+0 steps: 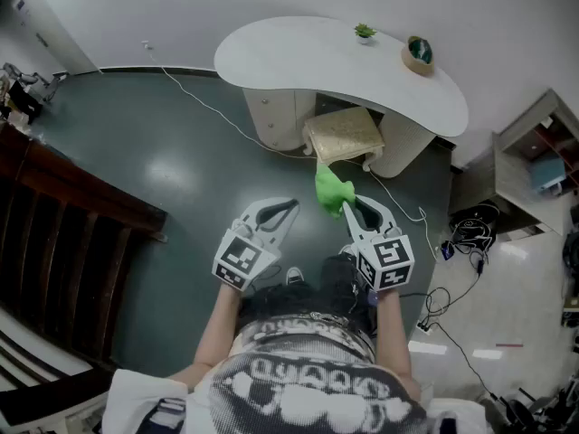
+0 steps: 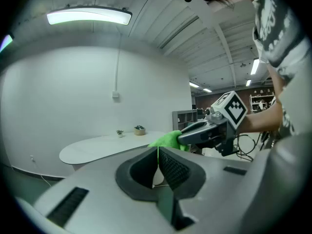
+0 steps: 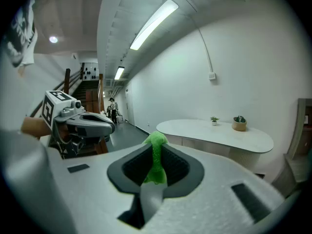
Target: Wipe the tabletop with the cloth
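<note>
A bright green cloth (image 1: pixel 331 189) hangs bunched from my right gripper (image 1: pixel 351 204), whose jaws are shut on it; the right gripper view shows the cloth (image 3: pixel 156 160) pinched between the pads. My left gripper (image 1: pixel 291 207) is held beside it at the same height, jaws shut with nothing between them (image 2: pixel 158 152). The long, curved white tabletop (image 1: pixel 308 57) lies ahead across the floor, well beyond both grippers. In the left gripper view the right gripper (image 2: pixel 181 137) with the cloth (image 2: pixel 167 140) shows in front of the tabletop (image 2: pixel 102 146).
A small potted plant (image 1: pixel 365 32) and a round bowl-like pot (image 1: pixel 418 53) stand at the tabletop's far right. A beige cushioned stool (image 1: pixel 343 135) sits under the table. Cables (image 1: pixel 457 283) trail on the floor at right. Dark wooden stairs (image 1: pixel 54 233) run along the left.
</note>
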`<state>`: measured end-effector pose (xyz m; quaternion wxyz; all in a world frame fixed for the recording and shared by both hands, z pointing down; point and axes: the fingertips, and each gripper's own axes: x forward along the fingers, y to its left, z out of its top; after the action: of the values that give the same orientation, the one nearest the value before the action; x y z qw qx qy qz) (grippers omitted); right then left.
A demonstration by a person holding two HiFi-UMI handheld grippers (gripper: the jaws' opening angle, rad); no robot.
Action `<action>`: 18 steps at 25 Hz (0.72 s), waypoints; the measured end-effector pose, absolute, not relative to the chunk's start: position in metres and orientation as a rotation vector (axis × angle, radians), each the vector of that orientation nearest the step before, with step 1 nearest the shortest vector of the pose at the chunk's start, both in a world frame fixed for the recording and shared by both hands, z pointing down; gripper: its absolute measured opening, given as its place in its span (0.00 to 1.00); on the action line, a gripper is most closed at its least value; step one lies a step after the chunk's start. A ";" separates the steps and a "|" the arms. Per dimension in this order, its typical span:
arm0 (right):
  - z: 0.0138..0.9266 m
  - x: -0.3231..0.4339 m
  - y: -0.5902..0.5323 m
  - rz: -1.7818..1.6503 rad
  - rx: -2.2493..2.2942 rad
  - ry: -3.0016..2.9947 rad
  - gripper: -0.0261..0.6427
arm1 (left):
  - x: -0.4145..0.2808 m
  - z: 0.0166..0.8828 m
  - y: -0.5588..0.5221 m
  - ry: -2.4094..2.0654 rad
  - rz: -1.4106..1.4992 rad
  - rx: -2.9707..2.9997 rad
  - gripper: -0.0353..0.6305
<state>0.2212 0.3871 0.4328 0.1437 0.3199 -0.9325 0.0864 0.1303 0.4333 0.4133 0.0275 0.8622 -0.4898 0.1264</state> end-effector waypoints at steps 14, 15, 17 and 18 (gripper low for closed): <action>0.430 0.207 0.381 0.269 0.971 -2.684 0.12 | 0.108 0.415 0.430 -1.515 0.332 2.659 0.06; 0.431 0.205 0.382 0.269 0.967 -2.681 0.12 | 0.105 0.416 0.429 -1.518 0.329 2.652 0.06; 0.431 0.202 0.383 0.270 0.955 -2.675 0.12 | 0.100 0.418 0.427 -1.524 0.326 2.637 0.06; 0.432 0.202 0.384 0.271 0.949 -2.671 0.12 | 0.098 0.419 0.427 -1.529 0.320 2.630 0.06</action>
<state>0.2015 0.3835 0.4322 0.1463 0.3296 -0.9279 0.0943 0.0979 0.4265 0.4191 0.0414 0.8591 -0.4993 0.1045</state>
